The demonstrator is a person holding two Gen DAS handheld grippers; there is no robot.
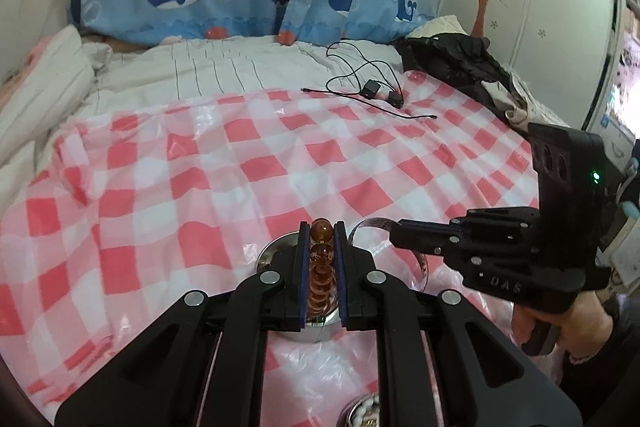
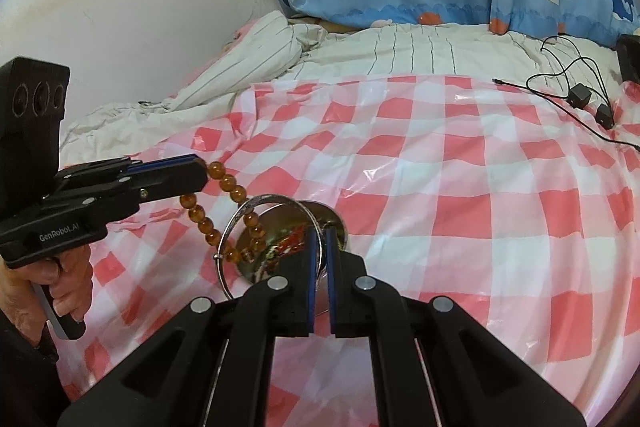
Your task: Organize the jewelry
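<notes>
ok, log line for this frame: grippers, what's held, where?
left gripper: shut on amber bead bracelet | right gripper: shut on silver bangle | both above metal bowl

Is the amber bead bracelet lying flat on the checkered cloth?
No. The amber bead bracelet hangs from the left gripper, clamped between its pads above the checkered cloth.

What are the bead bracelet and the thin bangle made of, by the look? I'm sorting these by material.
Bead bracelet: translucent amber-brown round beads with glossy highlights, so probably glass, resin or amber; the look cannot settle which. Thin bangle: a silvery hoop with a bright mirror-like sheen, most likely polished metal.
</notes>
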